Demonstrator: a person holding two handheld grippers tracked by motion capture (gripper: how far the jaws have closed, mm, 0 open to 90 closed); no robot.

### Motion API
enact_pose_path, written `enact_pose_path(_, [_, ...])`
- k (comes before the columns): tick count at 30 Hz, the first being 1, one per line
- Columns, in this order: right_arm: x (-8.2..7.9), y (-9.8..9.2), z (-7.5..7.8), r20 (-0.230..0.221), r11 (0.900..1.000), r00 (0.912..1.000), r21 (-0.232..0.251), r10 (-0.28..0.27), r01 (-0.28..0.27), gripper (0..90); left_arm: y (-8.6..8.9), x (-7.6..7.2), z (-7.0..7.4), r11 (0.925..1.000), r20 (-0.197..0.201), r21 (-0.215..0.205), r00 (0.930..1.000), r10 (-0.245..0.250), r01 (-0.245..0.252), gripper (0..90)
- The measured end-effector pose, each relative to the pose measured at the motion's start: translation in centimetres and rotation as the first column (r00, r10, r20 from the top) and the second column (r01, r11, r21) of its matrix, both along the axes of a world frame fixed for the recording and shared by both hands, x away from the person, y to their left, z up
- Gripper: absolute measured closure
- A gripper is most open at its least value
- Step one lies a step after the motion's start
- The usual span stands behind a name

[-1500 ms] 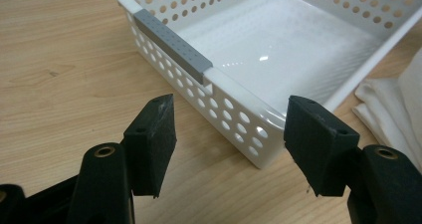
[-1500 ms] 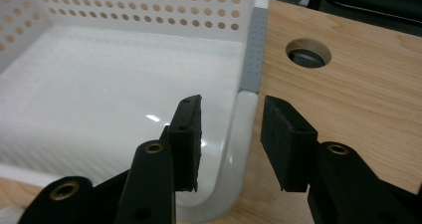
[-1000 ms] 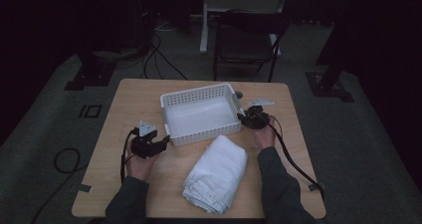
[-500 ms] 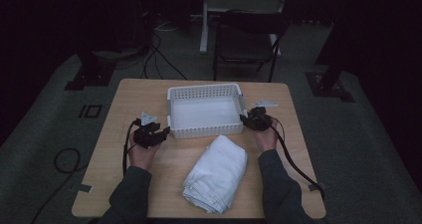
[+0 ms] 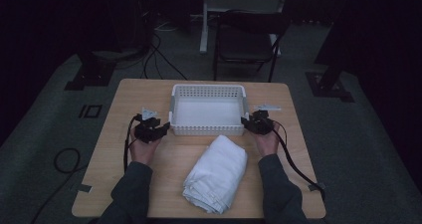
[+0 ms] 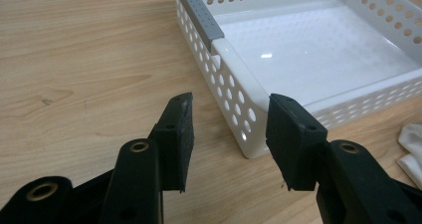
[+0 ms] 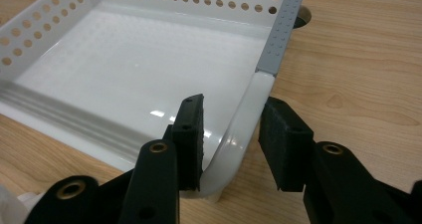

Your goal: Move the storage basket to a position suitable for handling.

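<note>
A white perforated basket (image 5: 208,110) stands empty at the middle of the counter (image 5: 124,97), with a folded white cloth (image 5: 217,173) lying just in front of it. The left tool (image 6: 230,127) is wide open, its jaws short of the basket's near-left corner and holding nothing. The right tool (image 7: 230,139) is open astride the near-right corner rim, not clamped. The step in hand appears to be positioning or releasing the basket; loading the cloth likely follows.
</note>
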State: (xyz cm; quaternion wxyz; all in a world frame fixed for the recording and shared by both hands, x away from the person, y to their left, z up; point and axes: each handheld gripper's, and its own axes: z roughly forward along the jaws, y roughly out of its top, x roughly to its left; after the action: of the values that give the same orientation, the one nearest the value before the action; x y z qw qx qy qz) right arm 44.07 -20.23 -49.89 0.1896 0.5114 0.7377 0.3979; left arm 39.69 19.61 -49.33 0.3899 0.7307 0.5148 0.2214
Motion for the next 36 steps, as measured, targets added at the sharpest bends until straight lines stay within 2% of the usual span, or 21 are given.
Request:
enact_pose_path(7, [0.0, 0.0, 0.0, 0.001, 1.0, 1.0, -0.002, -0.008, 0.008, 61.1, 0.0, 0.6, -0.1, 1.0, -0.007, 0.001, 0.9999, 0.008, -0.008, 53.0])
enact_pose_path(9, [0.0, 0.0, 0.0, 0.003, 1.0, 1.0, -0.007, -0.009, 0.009, 60.5, 0.0, 0.6, -0.2, 0.9998, -0.015, 0.012, 0.9997, 0.016, -0.016, 50.0])
enact_pose_path(13, [-0.2, -0.4, 0.4, 0.021, 1.0, 0.9995, -0.009, -0.025, 0.025, 53.7, 0.2, -0.1, 0.1, 0.9995, 0.005, 0.007, 0.9995, 0.03, -0.03, 45.6])
enact_pose_path(17, [-0.9, -1.0, 1.0, 0.048, 0.999, 0.9982, -0.005, -0.036, 0.037, 48.4, 0.3, -1.3, 0.8, 0.9997, 0.03, -0.01, 0.9993, 0.024, -0.024, 43.6])
enact_pose_path(23, [-2.9, -1.9, 1.5, 0.077, 0.999, 0.9969, -0.026, -0.019, 0.021, 46.2, -0.4, -3.5, 1.3, 0.9991, 0.038, -0.03, 0.9989, -0.029, 0.03, 42.1])
enact_pose_path(29, [-5.1, -1.8, 1.5, 0.086, 0.998, 0.9958, -0.05, 0.033, -0.029, 45.2, -1.8, -5.2, 1.5, 0.9938, 0.032, -0.059, 0.9952, -0.092, 0.094, 41.4])
enact_pose_path(36, [-8.0, -0.8, 1.2, 0.094, 0.991, 0.9894, -0.087, 0.111, -0.103, 44.1, -3.4, -7.0, 1.9, 0.9868, 0.04, -0.046, 0.9873, -0.154, 0.155, 40.5])
